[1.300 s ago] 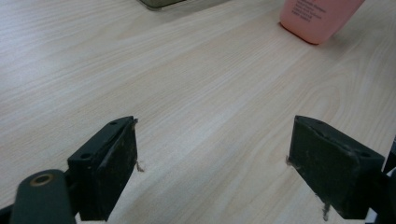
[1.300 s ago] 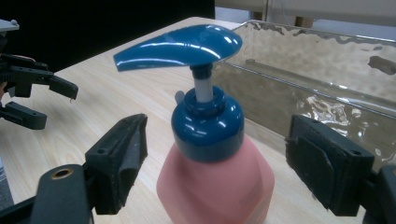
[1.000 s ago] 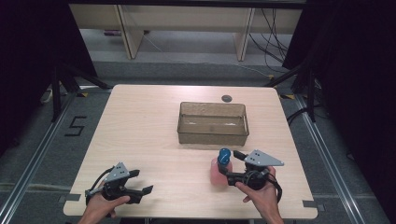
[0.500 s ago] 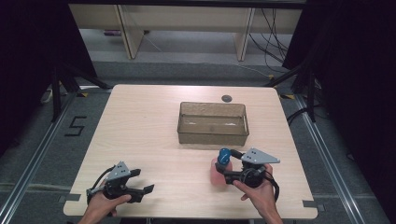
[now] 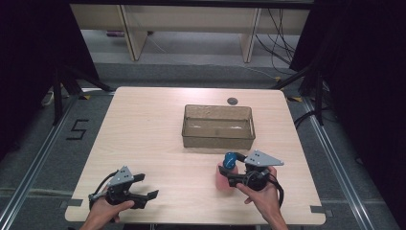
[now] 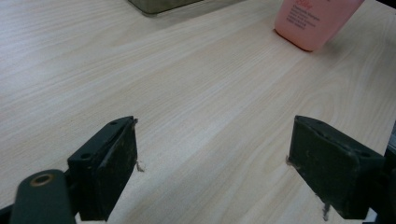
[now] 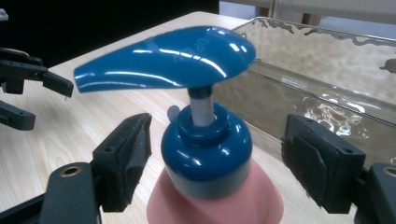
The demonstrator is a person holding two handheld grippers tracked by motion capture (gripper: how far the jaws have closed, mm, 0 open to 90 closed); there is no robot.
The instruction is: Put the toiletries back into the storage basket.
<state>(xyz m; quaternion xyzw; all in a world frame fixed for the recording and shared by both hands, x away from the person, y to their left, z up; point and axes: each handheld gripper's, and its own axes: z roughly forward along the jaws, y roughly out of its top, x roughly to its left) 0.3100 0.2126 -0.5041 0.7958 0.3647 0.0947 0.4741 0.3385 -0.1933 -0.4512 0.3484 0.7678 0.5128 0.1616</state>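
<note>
Table (image 5: pixel 143 124): light wood, middle of the high view; nearly bare.
Bin (image 5: pixel 218 126): clear brownish plastic, centre of the high view, a little to the right; nothing visible inside.
Pump bottle (image 5: pixel 226 173): pink body with blue pump head, upright on the table, lower right of centre in the high view, just below the bin but apart from it; also at the upper right of the left gripper view (image 6: pixel 314 21).
Right gripper (image 7: pixel 212 158): one jaw on each side of the blue collar (image 7: pixel 206 151), small gaps on both sides, pads not yet pressing; jaws just been closing, with the bottle between them.
Right hand (image 5: pixel 262 199): lower right of the high view, gripper held about level, pointing left toward the bottle.
Left gripper (image 6: pixel 212 158): jaws wide apart, nothing between them, only bare wood.
Left hand (image 5: pixel 107 211): lower left of the high view, low over the table, well apart from the bottle.
Progress: probably early; approach done, bottle not gripped or lifted. Grasp, and likely placing into the bin, still left.
</note>
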